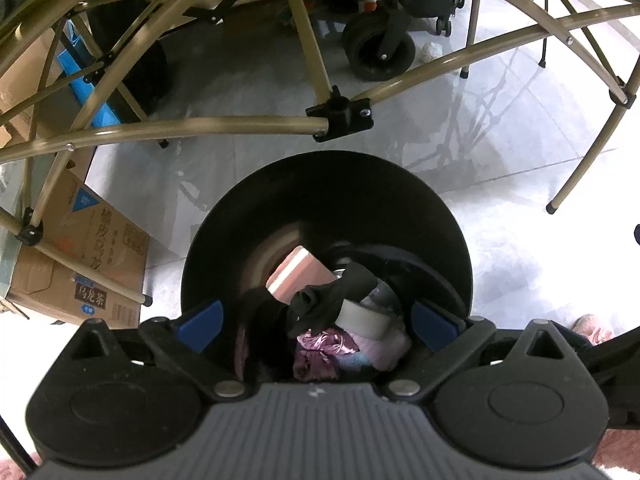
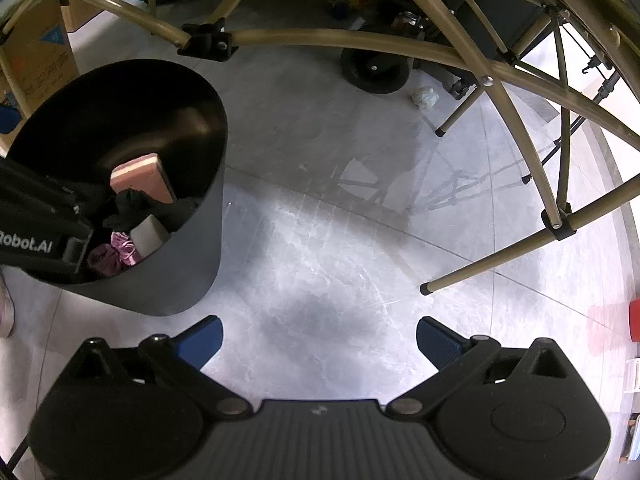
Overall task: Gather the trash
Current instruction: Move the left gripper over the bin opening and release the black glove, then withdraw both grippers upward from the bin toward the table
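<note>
Left gripper (image 1: 316, 320) spread wide over bin (image 1: 320, 184), nothing held

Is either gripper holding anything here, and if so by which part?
Nothing is held. The left gripper hangs open over the black bin, its fingers clear of the trash inside. The right gripper is open above bare floor.

The bin (image 2: 176, 240) is the landmark. Its mouth is part filled with a box (image 2: 140, 180), a black rag (image 2: 132, 204) and a tape roll (image 2: 148, 234). Right of it the floor (image 2: 320, 248) lies bare. Beyond it, frame poles (image 2: 320, 36) cross overhead, and a wheel (image 2: 374, 68) and paper wad (image 2: 426, 97) sit behind them.
</note>
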`<state>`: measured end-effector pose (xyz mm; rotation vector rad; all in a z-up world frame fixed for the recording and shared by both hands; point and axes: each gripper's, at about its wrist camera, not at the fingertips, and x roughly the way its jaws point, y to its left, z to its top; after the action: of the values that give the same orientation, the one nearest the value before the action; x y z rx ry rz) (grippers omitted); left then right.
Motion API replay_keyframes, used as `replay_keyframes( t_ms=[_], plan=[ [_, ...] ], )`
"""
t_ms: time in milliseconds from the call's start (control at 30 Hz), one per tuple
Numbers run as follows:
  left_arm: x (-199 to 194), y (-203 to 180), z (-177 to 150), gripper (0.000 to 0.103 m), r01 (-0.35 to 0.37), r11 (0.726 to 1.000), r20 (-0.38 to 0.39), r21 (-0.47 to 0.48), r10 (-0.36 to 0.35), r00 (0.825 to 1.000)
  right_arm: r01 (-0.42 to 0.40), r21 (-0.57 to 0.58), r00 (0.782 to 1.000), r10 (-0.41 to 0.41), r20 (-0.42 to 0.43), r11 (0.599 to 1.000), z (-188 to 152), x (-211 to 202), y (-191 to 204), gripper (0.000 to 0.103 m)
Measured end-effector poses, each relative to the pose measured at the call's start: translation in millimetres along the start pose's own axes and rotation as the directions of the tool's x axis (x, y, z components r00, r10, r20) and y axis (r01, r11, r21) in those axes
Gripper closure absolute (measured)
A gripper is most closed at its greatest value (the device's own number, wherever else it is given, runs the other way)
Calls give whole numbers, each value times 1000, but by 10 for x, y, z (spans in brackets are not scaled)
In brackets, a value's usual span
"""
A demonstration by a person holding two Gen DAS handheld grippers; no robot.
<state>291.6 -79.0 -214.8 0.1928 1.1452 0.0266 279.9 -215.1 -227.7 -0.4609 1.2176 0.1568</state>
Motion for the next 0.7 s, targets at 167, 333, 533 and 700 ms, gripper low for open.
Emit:
replay_keyframes(
  t_ms=[167,333,533,700],
  plan=[
    [9,34,-13,0,-11,1000,-27,-5,11,1000,-2,-4,1000,2,-2,1000,3,12,13,0],
    [35,78,-21,0,-15,1000,-62,-15,14,998,-3,-11,1000,3,-4,1000,5,22,29,0],
    [24,100,-39,0,6,1000,-98,-16,-8,995,-3,-19,1000,3,-2,1000,16,21,54,0],
    [8,112,-78,0,34,999,-134,-16,-36,990,-4,-31,1000,4,0,999,19,13,85,0]
  ],
)
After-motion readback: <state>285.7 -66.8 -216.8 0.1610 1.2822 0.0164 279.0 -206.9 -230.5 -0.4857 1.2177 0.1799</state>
